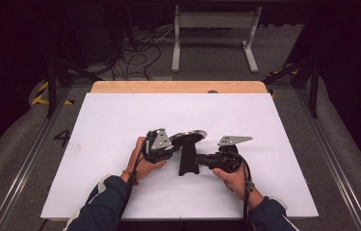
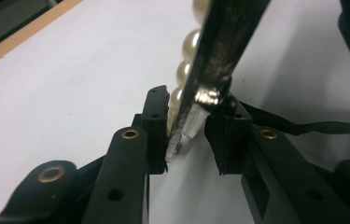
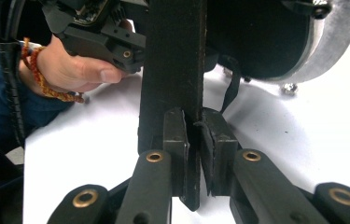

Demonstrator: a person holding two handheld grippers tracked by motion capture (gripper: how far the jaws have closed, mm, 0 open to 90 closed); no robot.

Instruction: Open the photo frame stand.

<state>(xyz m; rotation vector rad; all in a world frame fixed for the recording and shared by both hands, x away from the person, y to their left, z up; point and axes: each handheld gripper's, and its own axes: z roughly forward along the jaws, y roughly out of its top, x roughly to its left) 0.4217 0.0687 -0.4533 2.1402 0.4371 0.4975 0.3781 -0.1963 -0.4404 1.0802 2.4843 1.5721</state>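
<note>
Right hand-held gripper [image 3: 193, 140] clamps the black stand's upright [image 3: 175, 70] near the surface's [image 1: 120, 115] centre, steadying it. Left hand-held gripper [image 2: 189, 135], at its 9 o'clock, stands slightly open around the pearl strand's clasp [image 2: 196, 116], not yet pinching it.

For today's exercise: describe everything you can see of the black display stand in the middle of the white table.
The black stand sits upright on the white table, matte and velvety-looking. It has a flat, narrow upright post that widens at the foot, topped by a tilted round disc with a silvery rim. A pearl strand lies along the disc's edge. The right gripper clamps the post edge-on; the left gripper is at the disc's rim, by the strand's clasp. A thin black strap hangs beneath the disc.
</note>
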